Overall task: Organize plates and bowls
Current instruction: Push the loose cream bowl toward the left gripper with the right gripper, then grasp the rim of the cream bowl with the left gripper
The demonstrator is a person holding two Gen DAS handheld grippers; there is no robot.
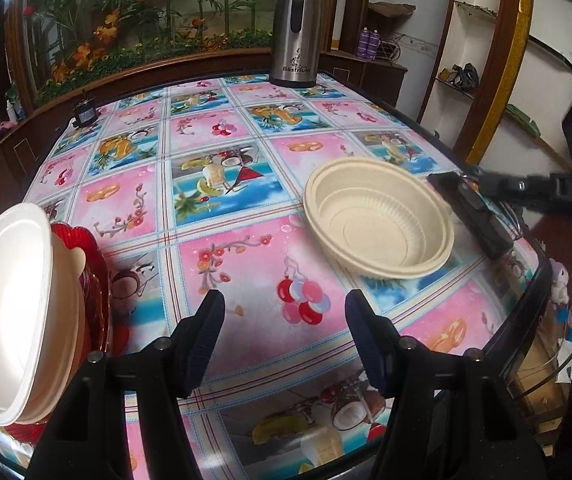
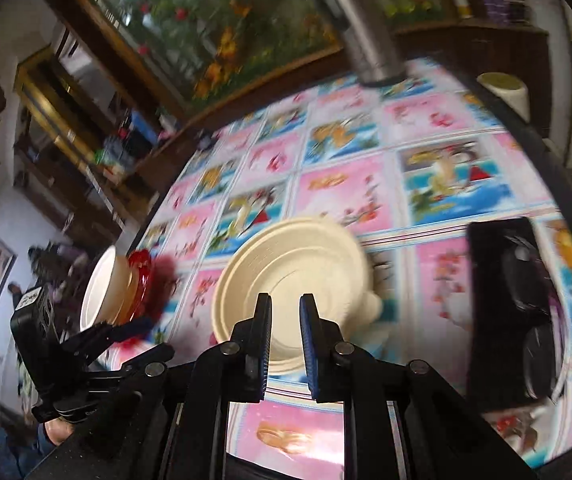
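Table (image 1: 246,240) under glass-topped floral cloth; steel flask (image 1: 295,28) at far edge, dark phone (image 2: 510,312) near the right side.

Beige bowl (image 1: 378,220), nested pair perhaps, upright at centre-right.

Stack of white plates (image 1: 10,312) over red dish (image 1: 94,280), far left.

Left gripper (image 1: 284,336): parted, empty.

Right gripper (image 2: 286,344): nearly closed, empty; view blurred.

Advice: open right jaws, pinch near rim, lift level, carry to stack.

Our two cameras look down close over the table (image 1: 222,264), from its near edge; both see the bowl (image 1: 378,220) (image 2: 286,280).
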